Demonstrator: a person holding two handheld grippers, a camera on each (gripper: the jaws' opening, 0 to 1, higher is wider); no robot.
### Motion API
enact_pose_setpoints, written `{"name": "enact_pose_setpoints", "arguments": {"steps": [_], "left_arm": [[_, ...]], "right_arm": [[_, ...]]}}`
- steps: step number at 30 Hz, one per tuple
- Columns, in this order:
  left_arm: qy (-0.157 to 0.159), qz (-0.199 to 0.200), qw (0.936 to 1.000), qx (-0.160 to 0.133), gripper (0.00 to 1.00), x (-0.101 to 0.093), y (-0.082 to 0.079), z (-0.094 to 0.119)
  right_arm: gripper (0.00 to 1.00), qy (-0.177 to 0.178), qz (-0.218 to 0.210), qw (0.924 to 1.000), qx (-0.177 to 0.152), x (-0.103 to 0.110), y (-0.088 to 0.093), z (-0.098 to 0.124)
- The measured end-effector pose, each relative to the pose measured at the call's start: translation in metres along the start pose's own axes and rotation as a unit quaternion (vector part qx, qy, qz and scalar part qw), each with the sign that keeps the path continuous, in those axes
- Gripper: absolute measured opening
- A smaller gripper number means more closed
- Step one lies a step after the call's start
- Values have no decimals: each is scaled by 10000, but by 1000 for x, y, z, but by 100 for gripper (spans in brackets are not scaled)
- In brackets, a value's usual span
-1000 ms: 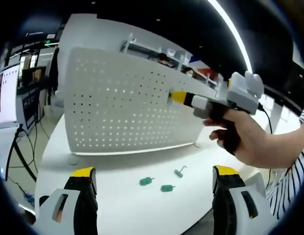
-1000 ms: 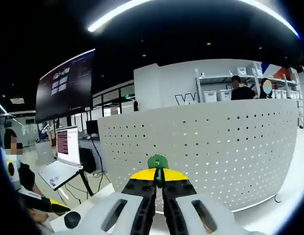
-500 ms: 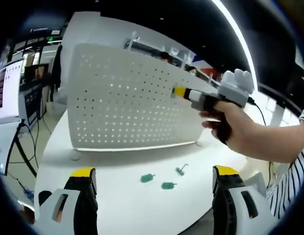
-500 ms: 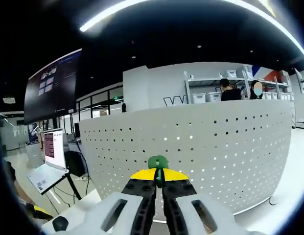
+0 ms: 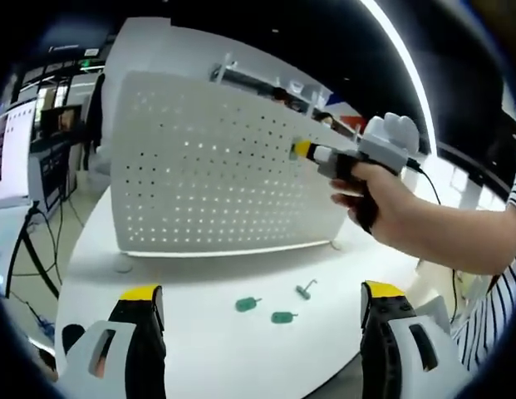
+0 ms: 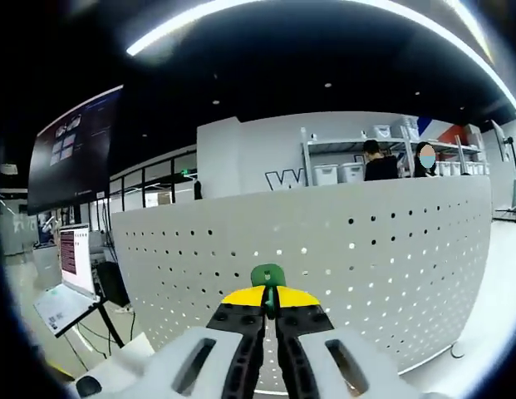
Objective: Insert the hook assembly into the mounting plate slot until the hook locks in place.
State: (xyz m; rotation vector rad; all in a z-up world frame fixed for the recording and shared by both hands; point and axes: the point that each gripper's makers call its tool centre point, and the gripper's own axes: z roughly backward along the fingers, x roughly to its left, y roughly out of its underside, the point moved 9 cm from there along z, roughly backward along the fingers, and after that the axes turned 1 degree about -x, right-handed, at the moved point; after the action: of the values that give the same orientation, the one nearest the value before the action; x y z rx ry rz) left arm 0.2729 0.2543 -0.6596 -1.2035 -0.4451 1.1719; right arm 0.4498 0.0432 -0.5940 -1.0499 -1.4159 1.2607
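One white perforated metal mounting plate [image 5: 216, 170] stands upright on the white desk [image 5: 208, 332], reaching across most of the left gripper view, and it spans the right gripper view too [image 6: 366, 266]. Two hand-held grippers are at work. The right hand-held gripper [image 6: 270, 309] has its yellow-tipped black jaws closed tight on one small green hook assembly [image 6: 267, 276], whose rounded head pokes out just above the tips, right against the plate's dotted face; whether it has entered a hole I cannot tell. In the left gripper view this same right hand-held gripper [image 5: 303, 150] comes in from the right, held in a person's hand [image 5: 382, 204], its yellow tip at the plate's upper right area. The left hand-held gripper [image 5: 262, 316] hangs wide open with nothing in it, low over the desk and well apart from the plate. Three more small pieces lie on the desk in front of the plate: two green hooks [image 5: 248, 305] [image 5: 282, 317] near each other and one grey-green hook [image 5: 305, 290] just to their right. Beyond the plate are white shelving with bins [image 6: 357, 162], a dark wall screen [image 6: 75, 150] and a long ceiling light strip [image 6: 324, 12].
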Motion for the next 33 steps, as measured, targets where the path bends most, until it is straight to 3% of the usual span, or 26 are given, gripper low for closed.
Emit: {"name": "enact_pose_setpoints", "arguments": {"steps": [9, 33], "left_arm": [[-21, 35, 10000, 63, 100, 3, 4, -1], [-68, 72, 9997, 214, 100, 12, 5, -6]], "right_arm": [[0, 130, -28, 9991, -409, -8, -15, -19], [0, 324, -54, 9975, -622, -20, -22, -38]]}}
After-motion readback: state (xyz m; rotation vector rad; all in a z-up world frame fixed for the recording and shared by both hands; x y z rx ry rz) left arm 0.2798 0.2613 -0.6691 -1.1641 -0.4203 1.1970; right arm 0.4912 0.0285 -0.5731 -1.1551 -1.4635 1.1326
